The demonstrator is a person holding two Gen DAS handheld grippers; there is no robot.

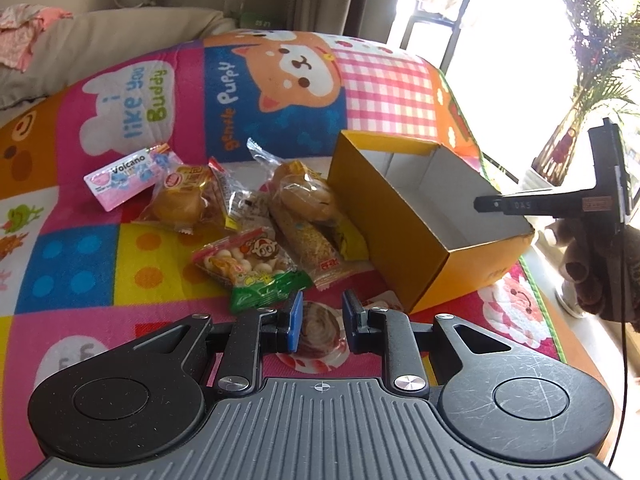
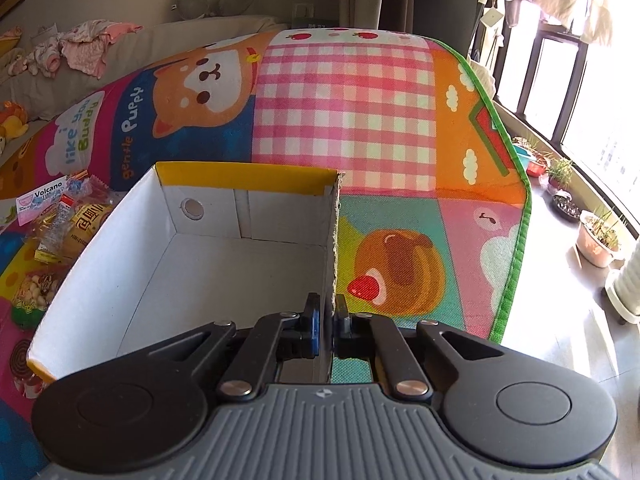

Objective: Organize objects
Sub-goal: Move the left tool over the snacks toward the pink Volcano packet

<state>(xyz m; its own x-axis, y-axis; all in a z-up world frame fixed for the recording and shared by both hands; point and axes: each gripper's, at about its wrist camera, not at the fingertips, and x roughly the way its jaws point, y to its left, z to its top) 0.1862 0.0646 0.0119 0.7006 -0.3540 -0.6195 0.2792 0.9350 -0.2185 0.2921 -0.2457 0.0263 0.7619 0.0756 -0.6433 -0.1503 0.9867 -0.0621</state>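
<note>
The right gripper (image 2: 327,322) pinched the near right wall of the yellow box (image 2: 240,176), one finger inside and one outside. The left gripper (image 1: 319,322) hung spread, low over a round swirl-patterned snack (image 1: 318,330) that lay between its blue pads (image 1: 295,320). Everything rested on a bright cartoon play mat (image 1: 384,80) beside a beige sofa (image 1: 100,44), a sunlit window at two o'clock. The box stood open, white inside. The snack packets (image 1: 248,220) lay heaped at its nine o'clock side, the nearest touching it.
</note>
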